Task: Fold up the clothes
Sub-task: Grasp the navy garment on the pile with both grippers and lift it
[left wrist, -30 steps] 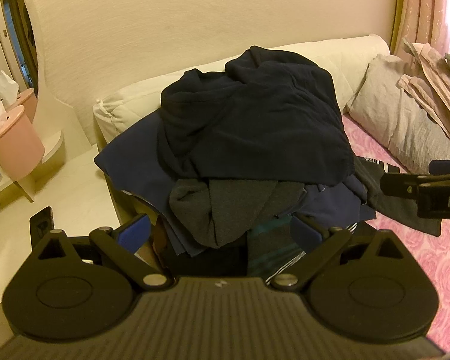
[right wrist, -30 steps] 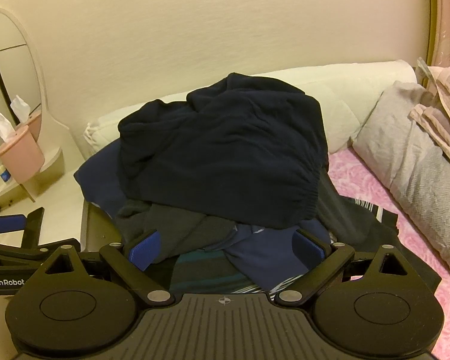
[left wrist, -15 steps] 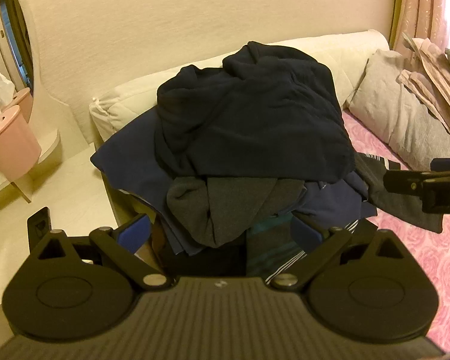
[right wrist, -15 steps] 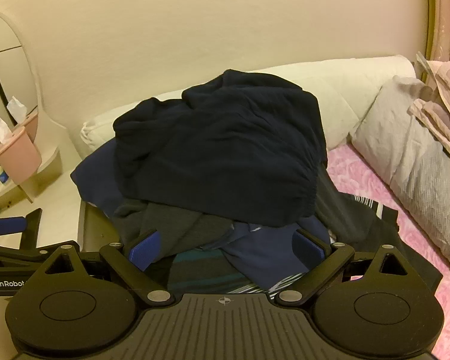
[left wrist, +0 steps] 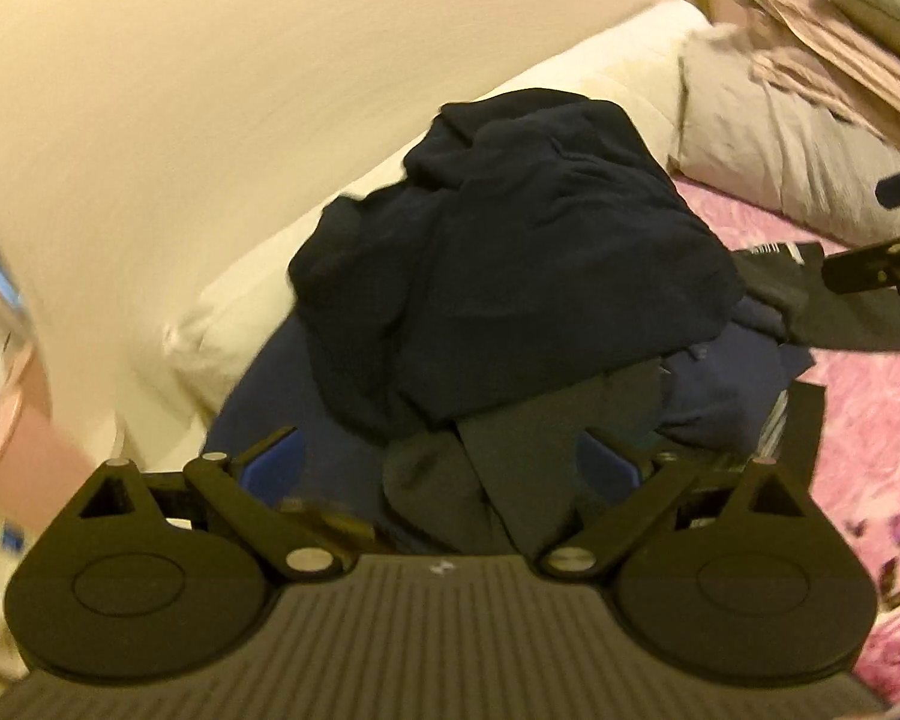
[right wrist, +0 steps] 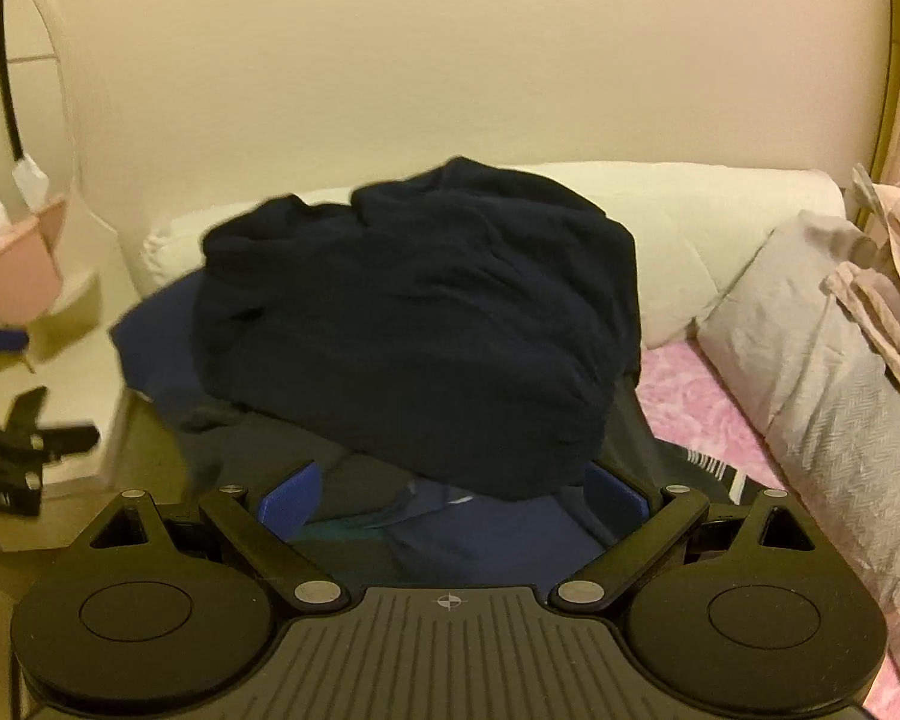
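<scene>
A heap of dark clothes lies on the bed, topped by a crumpled black garment. Under it lie a dark grey piece, navy fabric and a striped item. My left gripper is open, its blue pads straddling the grey piece at the heap's near edge. My right gripper is open too, its pads either side of the navy fabric just below the black garment. Neither holds anything. The right gripper's fingers show at the right edge of the left wrist view.
A cream bolster runs along the wall behind the heap. A grey pillow with folded beige cloth lies to the right on the pink floral sheet. A pink tissue box and mirror stand on a cream dresser at left.
Both grippers have moved in towards the heap; the left wrist view has swung and tilted, blurring. The clothes have not shifted and both grippers stay open.
</scene>
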`<state>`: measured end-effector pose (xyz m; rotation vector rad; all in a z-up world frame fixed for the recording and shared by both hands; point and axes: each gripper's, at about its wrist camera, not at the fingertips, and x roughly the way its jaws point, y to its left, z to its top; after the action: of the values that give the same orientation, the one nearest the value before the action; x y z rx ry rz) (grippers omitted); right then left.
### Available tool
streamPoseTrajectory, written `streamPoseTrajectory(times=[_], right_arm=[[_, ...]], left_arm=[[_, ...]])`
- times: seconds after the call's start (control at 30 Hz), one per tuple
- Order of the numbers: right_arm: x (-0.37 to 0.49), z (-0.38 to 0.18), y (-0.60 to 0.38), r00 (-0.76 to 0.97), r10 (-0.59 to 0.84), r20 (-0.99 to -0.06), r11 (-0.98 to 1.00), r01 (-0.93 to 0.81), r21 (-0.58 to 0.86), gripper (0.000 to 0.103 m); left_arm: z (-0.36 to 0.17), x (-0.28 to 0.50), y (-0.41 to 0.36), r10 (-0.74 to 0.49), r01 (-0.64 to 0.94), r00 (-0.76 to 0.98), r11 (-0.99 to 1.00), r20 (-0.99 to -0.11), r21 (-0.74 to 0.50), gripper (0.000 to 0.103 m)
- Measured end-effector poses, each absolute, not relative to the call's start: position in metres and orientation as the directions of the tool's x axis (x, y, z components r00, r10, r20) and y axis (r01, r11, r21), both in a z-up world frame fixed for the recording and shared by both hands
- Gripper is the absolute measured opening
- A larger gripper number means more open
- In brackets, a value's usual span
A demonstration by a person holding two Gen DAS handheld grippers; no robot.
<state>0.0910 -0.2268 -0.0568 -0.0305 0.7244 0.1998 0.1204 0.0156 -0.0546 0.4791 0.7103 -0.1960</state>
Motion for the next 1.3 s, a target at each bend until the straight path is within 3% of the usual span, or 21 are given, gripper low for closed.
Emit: streamPoseTrajectory(times=[0.17, 0.27, 0.47, 0.67, 0.73, 0.77, 0.8, 0.83, 0.87, 0.9, 1.07, 1.3], right_arm=[[0.130, -0.090, -0.221, 0.701, 0.123, -0.702, 0.975, -0.217, -0.046, 0.096], [0.153, -0.113, -0.213, 0.664, 0.114, -0.739, 0.966, -0.249, -0.075, 0.069], [0.194, -0.156, -0.201, 0.621, 0.069, -0.781, 0.947, -0.287, -0.144, 0.070], [0.216, -0.183, -0.205, 0.601, 0.001, -0.799, 0.939, -0.275, -0.206, 0.070], [0.220, -0.188, -0.208, 0.605, -0.016, -0.796, 0.936, -0.272, -0.226, 0.070], [0.221, -0.189, -0.208, 0.615, -0.024, -0.788, 0.929, -0.278, -0.245, 0.070], [0.221, -0.189, -0.208, 0.626, -0.032, -0.779, 0.922, -0.284, -0.265, 0.072], [0.223, -0.190, -0.204, 0.644, -0.043, -0.763, 0.911, -0.288, -0.295, 0.078], [0.225, -0.190, -0.201, 0.663, -0.053, -0.747, 0.900, -0.292, -0.324, 0.095], [0.226, -0.191, -0.200, 0.684, -0.052, -0.728, 0.892, -0.296, -0.341, 0.100], [0.229, -0.199, -0.188, 0.722, -0.012, -0.691, 0.869, -0.334, -0.365, 0.100], [0.218, -0.186, -0.165, 0.796, 0.056, -0.603, 0.827, -0.375, -0.418, 0.100]], left_arm=[[-0.094, 0.165, 0.011, -0.131, 0.535, 0.734, 0.716, -0.666, 0.448, 0.096], [-0.135, 0.184, 0.010, -0.144, 0.610, 0.733, 0.571, -0.664, 0.549, 0.095], [-0.205, 0.218, 0.019, -0.118, 0.645, 0.748, 0.364, -0.654, 0.672, 0.093], [-0.218, 0.241, 0.029, -0.137, 0.641, 0.759, 0.326, -0.636, 0.695, 0.066], [-0.209, 0.243, 0.032, -0.164, 0.641, 0.763, 0.319, -0.625, 0.698, 0.043], [-0.204, 0.243, 0.034, -0.178, 0.642, 0.763, 0.316, -0.622, 0.698, 0.024], [-0.197, 0.243, 0.035, -0.194, 0.647, 0.760, 0.324, -0.621, 0.690, 0.013], [-0.189, 0.243, 0.036, -0.210, 0.650, 0.757, 0.333, -0.618, 0.683, 0.010], [-0.182, 0.243, 0.036, -0.225, 0.650, 0.758, 0.345, -0.612, 0.677, 0.005], [-0.175, 0.244, 0.037, -0.238, 0.650, 0.757, 0.368, -0.608, 0.665, 0.004], [-0.131, 0.253, 0.038, -0.310, 0.655, 0.746, 0.501, -0.590, 0.565, 0.004], [-0.101, 0.265, 0.022, -0.365, 0.662, 0.747, 0.489, -0.556, 0.568, 0.003]])
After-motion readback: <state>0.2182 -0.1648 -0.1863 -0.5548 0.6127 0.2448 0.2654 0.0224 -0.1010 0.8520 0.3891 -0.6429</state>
